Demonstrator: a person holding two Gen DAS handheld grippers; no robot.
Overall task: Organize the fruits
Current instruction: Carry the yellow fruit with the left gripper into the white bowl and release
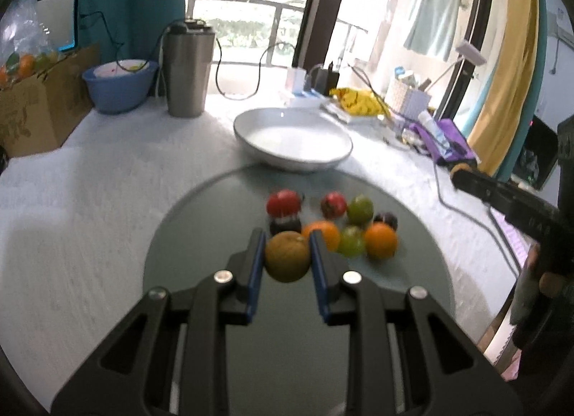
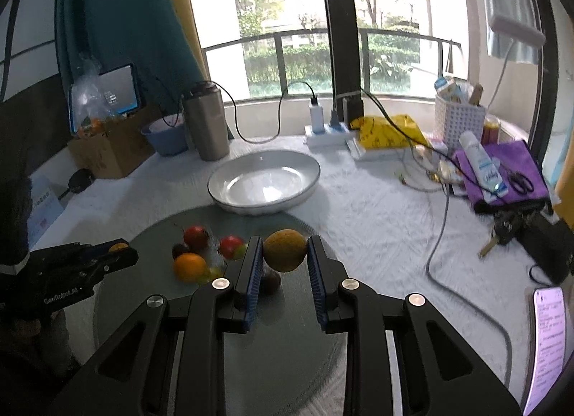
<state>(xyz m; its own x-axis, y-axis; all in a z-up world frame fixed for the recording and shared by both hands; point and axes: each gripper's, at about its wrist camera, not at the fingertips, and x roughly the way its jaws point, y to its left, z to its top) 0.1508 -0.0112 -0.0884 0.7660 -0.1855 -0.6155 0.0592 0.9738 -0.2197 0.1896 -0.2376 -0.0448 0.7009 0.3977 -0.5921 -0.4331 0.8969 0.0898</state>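
Note:
My left gripper is shut on a brownish-green round fruit above the round grey glass mat. My right gripper is shut on a yellow-brown round fruit, held above the mat. Several fruits lie on the mat: red apples, green ones, oranges, a dark plum. A white bowl stands empty beyond the mat; it also shows in the right wrist view. The right gripper shows at the right edge of the left view; the left gripper shows at the left of the right view.
At the back stand a steel tumbler, a blue bowl, a cardboard box with bagged oranges, a power strip, a yellow bag, a white basket, a purple pouch. Cables cross the white cloth at right.

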